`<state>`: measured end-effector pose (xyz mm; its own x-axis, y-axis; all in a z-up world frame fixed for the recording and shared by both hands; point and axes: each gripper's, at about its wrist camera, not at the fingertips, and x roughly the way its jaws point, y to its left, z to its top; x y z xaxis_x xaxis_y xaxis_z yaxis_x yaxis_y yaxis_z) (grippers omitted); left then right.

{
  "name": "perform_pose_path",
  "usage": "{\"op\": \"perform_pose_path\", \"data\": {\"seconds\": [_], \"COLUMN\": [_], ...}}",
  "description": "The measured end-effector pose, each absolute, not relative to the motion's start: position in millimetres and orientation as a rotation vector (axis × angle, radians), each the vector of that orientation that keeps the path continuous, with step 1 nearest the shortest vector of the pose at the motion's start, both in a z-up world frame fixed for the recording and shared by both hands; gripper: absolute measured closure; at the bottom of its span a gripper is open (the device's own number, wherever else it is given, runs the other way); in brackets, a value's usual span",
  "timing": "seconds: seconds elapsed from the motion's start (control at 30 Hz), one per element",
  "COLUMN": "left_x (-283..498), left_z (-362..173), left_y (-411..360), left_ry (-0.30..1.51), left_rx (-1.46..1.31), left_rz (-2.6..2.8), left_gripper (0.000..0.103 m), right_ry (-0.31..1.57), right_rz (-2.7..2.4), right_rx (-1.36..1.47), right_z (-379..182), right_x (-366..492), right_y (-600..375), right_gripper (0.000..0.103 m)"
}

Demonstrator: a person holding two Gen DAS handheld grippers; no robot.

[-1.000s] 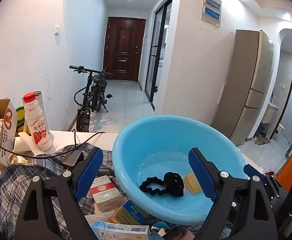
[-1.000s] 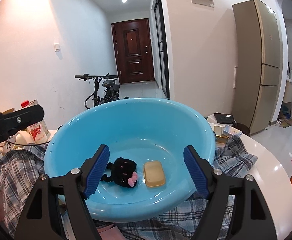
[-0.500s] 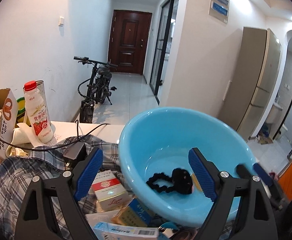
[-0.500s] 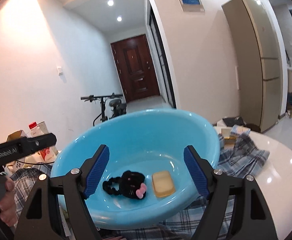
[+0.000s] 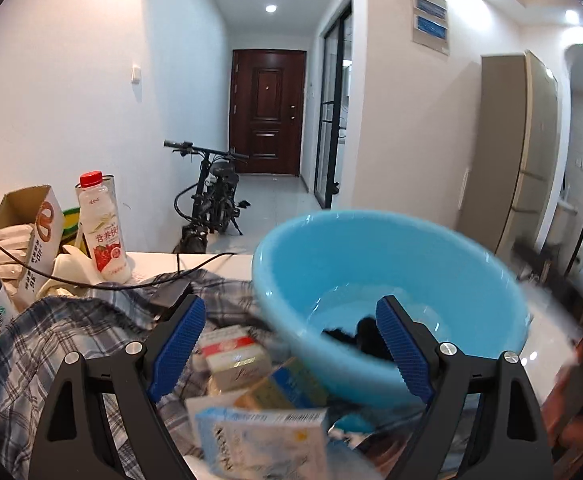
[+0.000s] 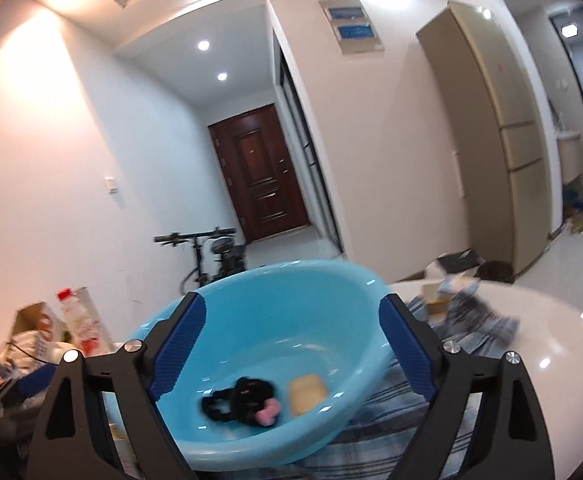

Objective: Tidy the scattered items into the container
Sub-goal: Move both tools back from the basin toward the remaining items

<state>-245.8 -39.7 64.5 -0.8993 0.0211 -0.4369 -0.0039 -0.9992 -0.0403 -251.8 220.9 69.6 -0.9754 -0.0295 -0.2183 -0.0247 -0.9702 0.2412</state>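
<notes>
Blue basin [image 6: 275, 344] holds a black hair tie [image 6: 243, 400] and a soap bar [image 6: 307, 392]; small boxes [image 5: 235, 356] remain on the desk, both grippers' fingers [image 5: 177, 344] open and empty, the right pair having just been widening.

The basin [image 5: 391, 264] sits on the desk [image 6: 531, 344], partly on a shirt [image 5: 71, 328]. In the basin lie a hair tie [image 6: 239, 398] and, right of it, a soap bar [image 6: 307, 392]. Left of the basin, small boxes [image 5: 231, 356] lie on the shirt. Further left and behind stand a bottle [image 5: 101, 228] and a carton [image 5: 31, 236]. Behind the basin, a bicycle [image 5: 211, 200] stands on the floor.
</notes>
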Motion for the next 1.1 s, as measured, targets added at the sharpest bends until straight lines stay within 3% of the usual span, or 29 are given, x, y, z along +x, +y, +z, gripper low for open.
{"op": "perform_pose_path", "data": {"seconds": [0.1, 0.23, 0.37, 0.57, 0.87, 1.1], "left_x": [-233, -223, -219, -175, -125, -102], "left_z": [46, 59, 60, 72, 75, 60], "left_y": [-47, -36, -22, -27, -20, -23], "left_ry": [-0.070, 0.017, 0.128, -0.114, -0.105, -0.007], "left_rx": [-0.724, -0.667, -0.728, -0.860, -0.942, -0.969], "left_rz": [3.021, 2.948, 2.961, 2.893, 2.890, 2.901], "left_gripper": [0.014, 0.014, 0.014, 0.014, 0.014, 0.014], "right_ry": [-0.301, -0.500, -0.553, -0.274, -0.210, 0.032], "right_rz": [-3.141, -3.020, -2.866, -2.801, -2.623, -2.500], "right_rx": [0.375, 0.340, 0.565, 0.763, 1.047, 1.092], "right_z": [79, 81, 75, 73, 36, 18], "right_x": [-252, -246, -236, -184, -158, -132], "right_y": [228, 249, 255, 239, 233, 212], "right_gripper": [0.015, 0.008, 0.009, 0.008, 0.008, 0.008]}}
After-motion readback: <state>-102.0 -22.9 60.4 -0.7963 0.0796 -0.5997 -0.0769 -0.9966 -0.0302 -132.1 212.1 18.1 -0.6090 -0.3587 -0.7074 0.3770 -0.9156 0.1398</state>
